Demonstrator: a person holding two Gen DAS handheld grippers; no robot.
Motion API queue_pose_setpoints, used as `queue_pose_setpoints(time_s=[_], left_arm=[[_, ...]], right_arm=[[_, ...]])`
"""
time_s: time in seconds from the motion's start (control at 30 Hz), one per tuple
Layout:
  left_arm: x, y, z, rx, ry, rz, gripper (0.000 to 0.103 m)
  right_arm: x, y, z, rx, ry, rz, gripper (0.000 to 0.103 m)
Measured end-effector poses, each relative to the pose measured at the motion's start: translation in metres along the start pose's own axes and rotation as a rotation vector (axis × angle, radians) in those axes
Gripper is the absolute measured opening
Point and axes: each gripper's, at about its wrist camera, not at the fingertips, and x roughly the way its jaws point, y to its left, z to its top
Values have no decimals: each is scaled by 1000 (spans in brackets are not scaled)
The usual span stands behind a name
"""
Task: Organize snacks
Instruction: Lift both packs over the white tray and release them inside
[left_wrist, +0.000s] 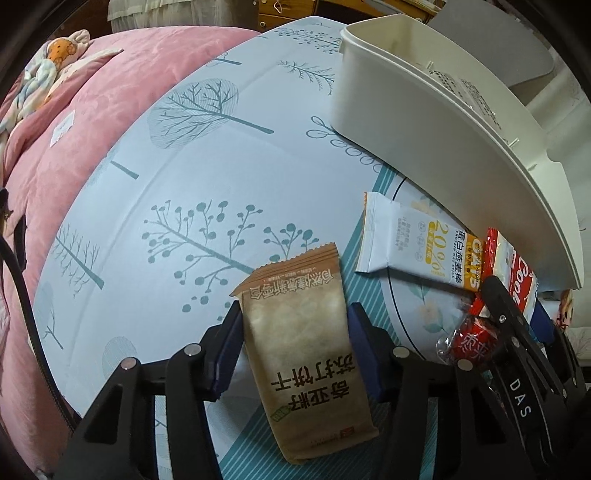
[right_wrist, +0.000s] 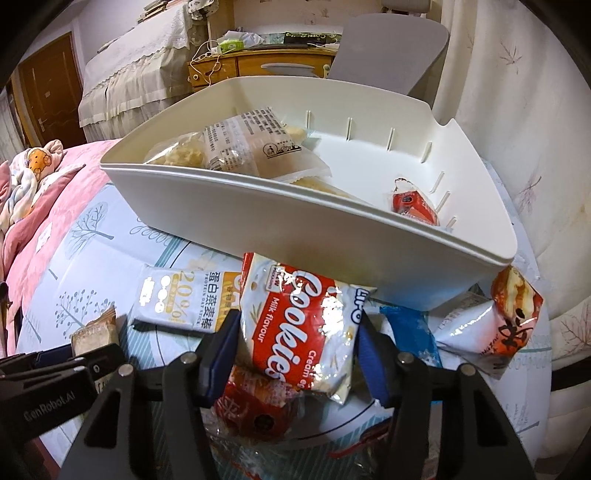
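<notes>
Cracker packet (left_wrist: 303, 332) clamped in left gripper (left_wrist: 291, 332); right gripper (right_wrist: 297, 332) grips cookie bag (right_wrist: 295, 317); bin (right_wrist: 258, 218) contents visible only from right wrist.

Counts: 1 bin (right_wrist: 258, 221). In bin: 3 packs (right_wrist: 255, 147), one red (right_wrist: 413, 205). Outside, beside bin: 6 packs (right_wrist: 299, 317). 2 grippers (left_wrist: 291, 325).

Blue packet (right_wrist: 410, 325) mostly hidden behind cookies bag (right_wrist: 299, 325); red wrapper (right_wrist: 255, 406) half covered beneath it; oat bar (right_wrist: 177, 299) right end hidden.
</notes>
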Motion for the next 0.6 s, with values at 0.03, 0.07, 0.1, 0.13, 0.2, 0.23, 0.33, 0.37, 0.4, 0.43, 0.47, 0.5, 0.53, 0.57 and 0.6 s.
queue_pose_setpoints(time_s=[0.03, 0.07, 0.1, 0.13, 0.2, 0.23, 0.33, 0.37, 0.4, 0.43, 0.47, 0.5, 0.53, 0.57, 0.6], left_arm=[[-1, 2, -1, -3, -5, -5, 54], [-4, 2, 0, -4, -9, -5, 53], [-8, 3, 0, -4, -14, -14, 53], [-9, 10, 2, -3, -22, -25, 53], [-18, 12, 4, 1, -51, -44, 53], [-21, 16, 4, 6, -61, -48, 53], [-33, 22, 7, 13, -92, -50, 53], [-39, 21, 7, 14, -102, -62, 53], [-45, 21, 9, 20, -114, -73, 53], [-54, 16, 9, 30, -129, -76, 53], [-60, 15, 12, 43, -143, -78, 53], [-68, 14, 15, 57, -158, -86, 53], [-75, 13, 18, 72, -176, -96, 53], [-81, 13, 23, 83, -182, -100, 53], [-87, 10, 28, 93, -180, -100, 53]], right_arm=[[-3, 1, -1, -2, -5, -2, 59], [-5, 1, -2, -4, -9, 0, 59], [-7, 1, -2, -7, -13, 2, 59], [-10, 2, -3, -10, -19, 8, 59], [-17, 4, -5, -18, -31, 22, 59], [-20, 6, -5, -24, -37, 27, 59], [-30, 12, -4, -41, -61, 46, 59], [-33, 14, -3, -46, -68, 53, 59], [-36, 16, -2, -51, -74, 60, 59], [-41, 18, 0, -56, -85, 72, 59], [-44, 19, 2, -59, -93, 80, 59], [-47, 21, 5, -67, -104, 88, 59], [-50, 23, 7, -72, -111, 90, 59], [-54, 24, 10, -79, -124, 95, 59], [-57, 24, 13, -80, -133, 103, 59]])
